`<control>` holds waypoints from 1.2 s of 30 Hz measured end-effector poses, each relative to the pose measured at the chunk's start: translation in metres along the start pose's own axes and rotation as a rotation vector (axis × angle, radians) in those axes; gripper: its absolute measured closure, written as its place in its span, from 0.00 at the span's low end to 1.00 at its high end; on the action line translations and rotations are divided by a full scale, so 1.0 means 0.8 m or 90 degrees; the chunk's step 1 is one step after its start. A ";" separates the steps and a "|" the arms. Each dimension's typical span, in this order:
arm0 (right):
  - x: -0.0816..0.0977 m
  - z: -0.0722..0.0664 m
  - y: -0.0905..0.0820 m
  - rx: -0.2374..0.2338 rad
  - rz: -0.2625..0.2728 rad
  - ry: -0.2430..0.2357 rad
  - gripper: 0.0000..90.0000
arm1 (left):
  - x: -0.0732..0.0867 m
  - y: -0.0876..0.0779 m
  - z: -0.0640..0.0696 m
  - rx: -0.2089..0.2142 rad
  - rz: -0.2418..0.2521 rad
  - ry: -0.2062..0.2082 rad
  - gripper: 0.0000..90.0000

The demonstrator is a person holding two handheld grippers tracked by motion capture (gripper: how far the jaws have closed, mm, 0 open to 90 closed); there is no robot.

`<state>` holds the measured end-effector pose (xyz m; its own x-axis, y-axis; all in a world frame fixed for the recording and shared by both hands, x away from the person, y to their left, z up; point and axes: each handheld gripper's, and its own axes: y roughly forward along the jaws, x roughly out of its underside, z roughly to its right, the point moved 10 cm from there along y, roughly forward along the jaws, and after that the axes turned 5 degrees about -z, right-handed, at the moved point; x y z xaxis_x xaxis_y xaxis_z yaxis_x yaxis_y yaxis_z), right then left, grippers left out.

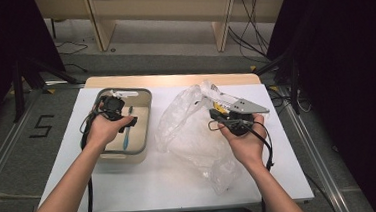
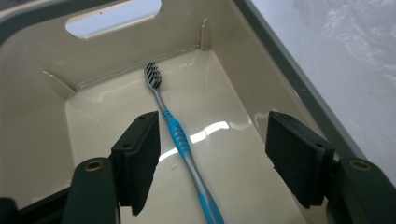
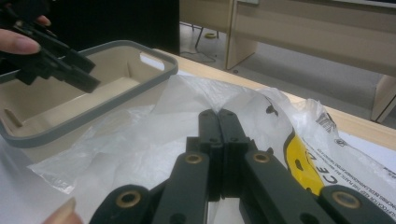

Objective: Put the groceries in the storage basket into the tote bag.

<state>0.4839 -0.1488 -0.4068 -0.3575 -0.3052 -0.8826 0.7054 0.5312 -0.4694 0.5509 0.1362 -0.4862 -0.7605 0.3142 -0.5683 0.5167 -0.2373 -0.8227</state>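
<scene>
A beige bin (image 1: 147,120) with a grey rim sits on the white table (image 1: 146,189), toward its left edge and close to the far edge. A toothbrush (image 2: 180,135) with a blue and grey handle lies flat on the bin's floor, its dark bristle head pointing toward the end wall that has a handle slot cut into it.

The left tongs (image 2: 212,158) reach down into the bin from above, held in the person's left hand (image 1: 102,132). Their two black jaws stand spread, one on each side of the toothbrush handle, and neither pad touches it (the handle runs closer to the left-hand pad in the left gripper view). The toothbrush rests on the bin floor, not lifted.

A crumpled clear plastic bag (image 1: 193,135) lies across the middle and right part of the table, just beside the bin, its near end reaching toward the near edge. It carries some black lettering and a yellow patch, seen in the right gripper view.

The right tongs (image 3: 219,119) are held in the right hand (image 1: 249,144) over the far right part of the bag. Their jaws are pressed together, pad against pad; whether a fold of the thin plastic is caught between them I cannot tell. The bag bunches up right around their tips.
</scene>
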 end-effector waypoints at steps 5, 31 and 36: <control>0.002 -0.001 0.000 -0.002 -0.002 -0.002 1.00 | 0.005 0.025 -0.009 0.008 -0.043 -0.020 0.42; 0.004 -0.003 0.003 -0.006 -0.005 -0.003 1.00 | 0.020 0.072 -0.022 -0.023 -0.166 -0.067 0.61; 0.004 -0.003 0.003 -0.006 -0.006 -0.003 1.00 | 0.022 0.075 -0.019 -0.021 -0.177 -0.070 0.62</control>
<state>0.4831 -0.1467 -0.4106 -0.3611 -0.3131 -0.8784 0.6965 0.5358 -0.4773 0.5742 0.1415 -0.5459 -0.9115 0.2618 -0.3171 0.2937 -0.1252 -0.9477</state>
